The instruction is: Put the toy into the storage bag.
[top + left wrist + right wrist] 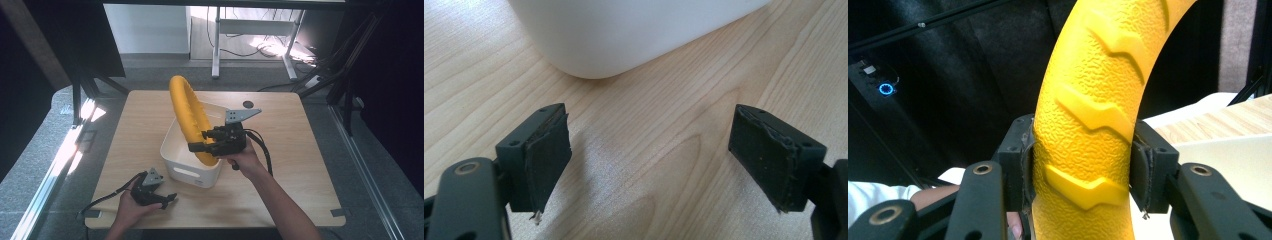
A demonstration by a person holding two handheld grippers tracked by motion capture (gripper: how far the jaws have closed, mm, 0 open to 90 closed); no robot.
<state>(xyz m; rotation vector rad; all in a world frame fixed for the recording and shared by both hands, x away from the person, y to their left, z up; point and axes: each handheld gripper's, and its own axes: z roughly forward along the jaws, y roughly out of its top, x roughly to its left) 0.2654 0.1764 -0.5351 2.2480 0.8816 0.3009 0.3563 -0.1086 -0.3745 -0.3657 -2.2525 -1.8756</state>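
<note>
Right gripper view: our right tongs [1083, 165] squeeze the yellow ring [1098, 100]; left tongs [664, 160] gape apart. We think it might slip outside the white bin [192, 172].

A pale wooden table with rounded corners [310, 165] stands on grey carpeted floor [45, 145], with a small dark round spot [248, 104] near its far edge. Beyond it is a white metal desk frame [216, 45] with black cables [240, 52] trailing under it. Black curtain [395, 100] hangs at the right behind black stand legs [340, 80]. A small blue glowing ring [886, 89] shines in the dark.
</note>
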